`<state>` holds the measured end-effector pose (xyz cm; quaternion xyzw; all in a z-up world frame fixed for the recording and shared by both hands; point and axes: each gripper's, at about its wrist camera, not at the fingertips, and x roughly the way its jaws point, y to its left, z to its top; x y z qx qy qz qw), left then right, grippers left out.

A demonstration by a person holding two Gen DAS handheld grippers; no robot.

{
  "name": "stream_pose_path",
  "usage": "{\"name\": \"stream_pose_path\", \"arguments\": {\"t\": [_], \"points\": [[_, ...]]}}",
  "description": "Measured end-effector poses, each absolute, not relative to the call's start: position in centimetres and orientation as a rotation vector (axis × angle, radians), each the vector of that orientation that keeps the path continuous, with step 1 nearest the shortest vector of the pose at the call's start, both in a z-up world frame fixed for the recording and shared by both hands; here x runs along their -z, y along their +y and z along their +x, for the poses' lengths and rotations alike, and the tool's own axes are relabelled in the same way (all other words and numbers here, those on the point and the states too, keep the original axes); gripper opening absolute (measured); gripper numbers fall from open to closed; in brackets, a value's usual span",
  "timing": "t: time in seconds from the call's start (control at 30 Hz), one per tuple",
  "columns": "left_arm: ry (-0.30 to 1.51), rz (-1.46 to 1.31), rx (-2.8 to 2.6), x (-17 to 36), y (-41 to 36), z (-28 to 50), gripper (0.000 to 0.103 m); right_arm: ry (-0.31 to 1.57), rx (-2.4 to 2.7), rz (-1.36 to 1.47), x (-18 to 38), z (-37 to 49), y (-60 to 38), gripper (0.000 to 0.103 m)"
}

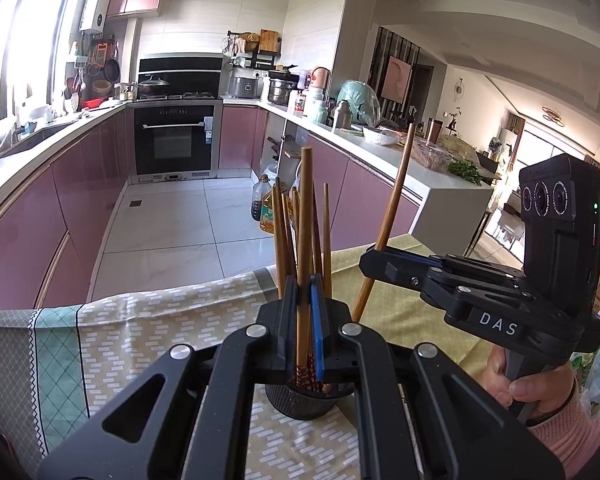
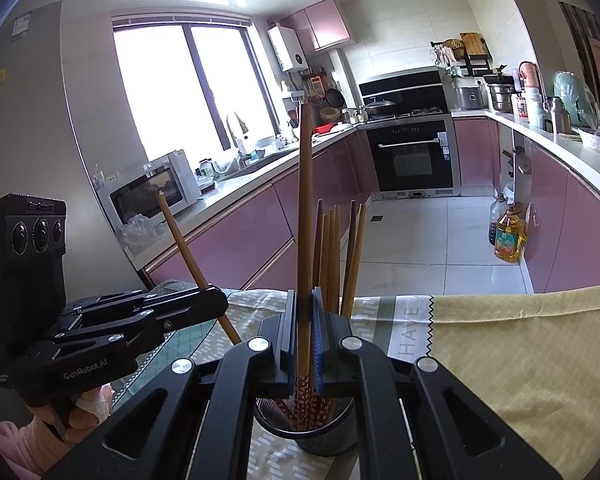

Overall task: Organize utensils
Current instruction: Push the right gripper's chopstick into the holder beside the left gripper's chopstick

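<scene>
A black mesh cup (image 1: 300,402) (image 2: 308,428) stands on the patterned tablecloth (image 1: 140,320) (image 2: 500,340) with several wooden chopsticks (image 1: 285,232) (image 2: 333,248) upright in it. My left gripper (image 1: 303,292) (image 2: 217,305) is shut on one chopstick (image 1: 305,216) (image 2: 184,248) just above the cup. My right gripper (image 2: 303,304) (image 1: 374,261) is shut on another chopstick (image 2: 305,200) (image 1: 396,208), also over the cup. In each wrist view the held stick's red-patterned lower end dips into the cup, which is partly hidden behind the gripper.
The table's far edge drops off to a tiled kitchen floor (image 1: 172,224). Oil bottles (image 2: 508,236) stand on the floor by the pink cabinets. A hand in a pink sleeve (image 1: 540,392) grips the right handle.
</scene>
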<state>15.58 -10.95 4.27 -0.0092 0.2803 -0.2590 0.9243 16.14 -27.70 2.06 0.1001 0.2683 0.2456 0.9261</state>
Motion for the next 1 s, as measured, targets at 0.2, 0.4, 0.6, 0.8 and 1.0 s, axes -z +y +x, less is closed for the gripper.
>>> {"name": "stream_pose_path", "arguments": {"t": [0.2, 0.4, 0.6, 0.8, 1.0], "points": [[0.588, -0.005, 0.530, -3.7, -11.1, 15.9, 0.007, 0.566, -0.503, 0.207, -1.3, 16.3, -27.7, 0.006], [0.603, 0.011, 0.530, -3.2, -11.4, 15.9, 0.007, 0.584, -0.505, 0.206, -0.7, 16.5, -27.5, 0.006], [0.612, 0.018, 0.527, -3.1, -11.6, 16.3, 0.007, 0.600, -0.506, 0.206, -0.2, 16.8, -27.3, 0.006], [0.625, 0.023, 0.523, -2.6, -11.9, 16.9, 0.007, 0.614, -0.506, 0.202, 0.1, 17.2, -27.1, 0.006], [0.643, 0.027, 0.518, -1.9, -12.1, 17.7, 0.007, 0.634, -0.506, 0.198, 0.7, 17.6, -27.0, 0.006]]}}
